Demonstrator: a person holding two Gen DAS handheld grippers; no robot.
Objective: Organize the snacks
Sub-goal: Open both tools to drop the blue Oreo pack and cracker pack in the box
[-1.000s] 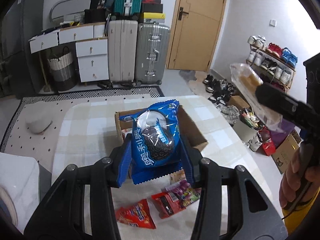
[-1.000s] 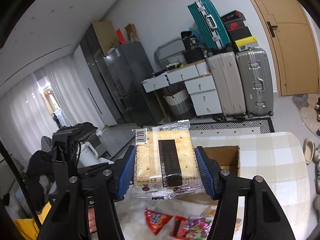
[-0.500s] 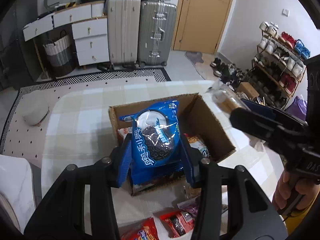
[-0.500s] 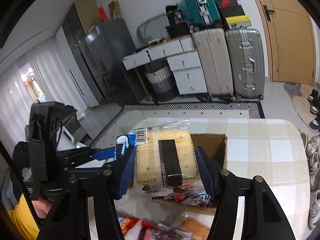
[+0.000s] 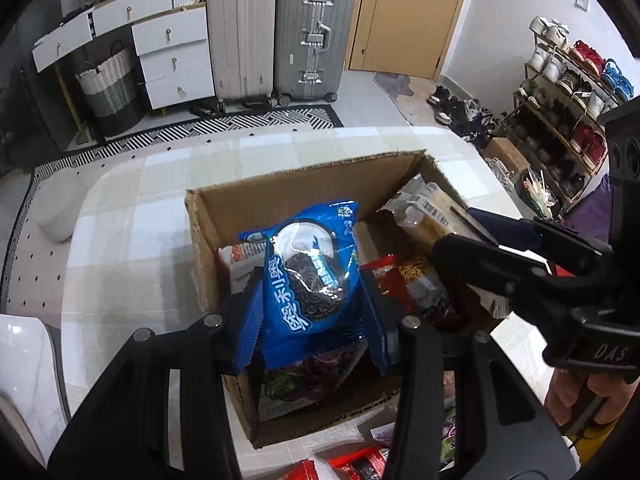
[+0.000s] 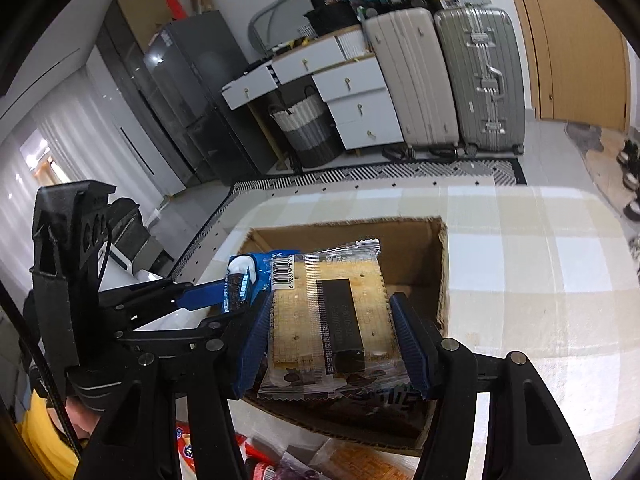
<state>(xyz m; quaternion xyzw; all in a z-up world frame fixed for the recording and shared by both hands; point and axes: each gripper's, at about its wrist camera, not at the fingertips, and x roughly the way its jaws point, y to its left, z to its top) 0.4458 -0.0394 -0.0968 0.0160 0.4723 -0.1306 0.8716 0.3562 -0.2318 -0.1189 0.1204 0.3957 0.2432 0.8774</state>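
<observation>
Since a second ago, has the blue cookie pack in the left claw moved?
Yes. The blue cookie pack came forward and down: earlier it hung short of the cardboard box, now it sits over the opening.

Both grippers have come down from above the counter to the open brown cardboard box [image 5: 304,184]. The left gripper [image 5: 312,300] now holds the blue cookie packet [image 5: 310,268] just over its inside, while the right gripper [image 6: 332,332] brings the clear-wrapped cracker pack [image 6: 332,312] over the box's right part, beside the blue packet.

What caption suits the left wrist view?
Left gripper holds blue cookie packet above open brown cardboard box of snacks.
</observation>
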